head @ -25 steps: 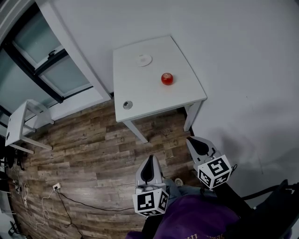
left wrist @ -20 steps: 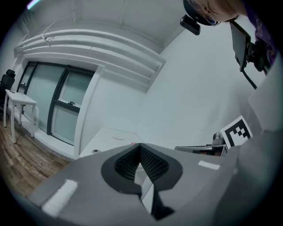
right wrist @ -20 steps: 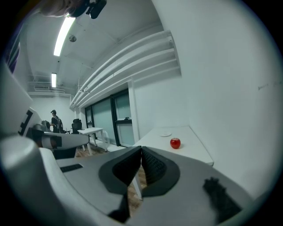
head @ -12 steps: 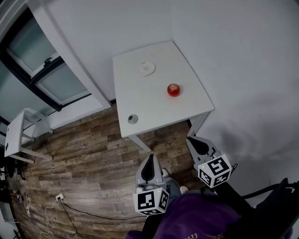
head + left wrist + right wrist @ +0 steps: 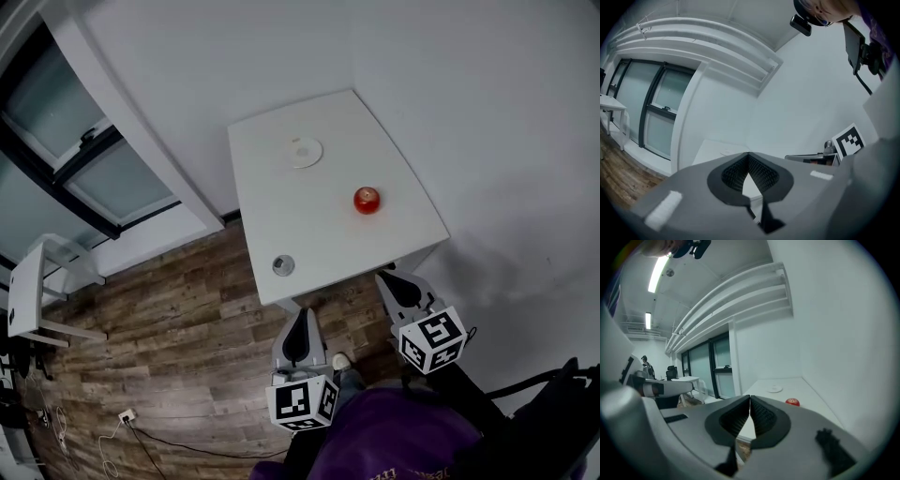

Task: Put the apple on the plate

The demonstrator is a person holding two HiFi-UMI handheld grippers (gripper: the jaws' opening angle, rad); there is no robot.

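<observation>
**Trainee:** Where is the apple [image 5: 367, 200], and why is it there?

**Instructor:** It rests on the table [image 5: 300, 225], toward the right edge by the wall. It is well apart from the plate [image 5: 305, 152], which lies empty further back. Nothing touches the apple, so the transfer has not begun. A small grey disc [image 5: 283, 265] sits near the front edge and has no apparent part in the task.

**Trainee:** What state are the tools in?

**Instructor:** Both are clenched on nothing. The left gripper [image 5: 749, 154] has its pads met at the tips, and so does the right gripper [image 5: 750, 398]. Closed jaws likely suit carrying, but they must part before any grasp.

**Trainee:** And the pose?

**Instructor:** The person holds both side by side, near level, noses tipped slightly down toward the table. The left is short of the front edge, over the floor [image 5: 169, 319]. The right is by the near right corner, on the apple's side, so it is the probable picker.
</observation>
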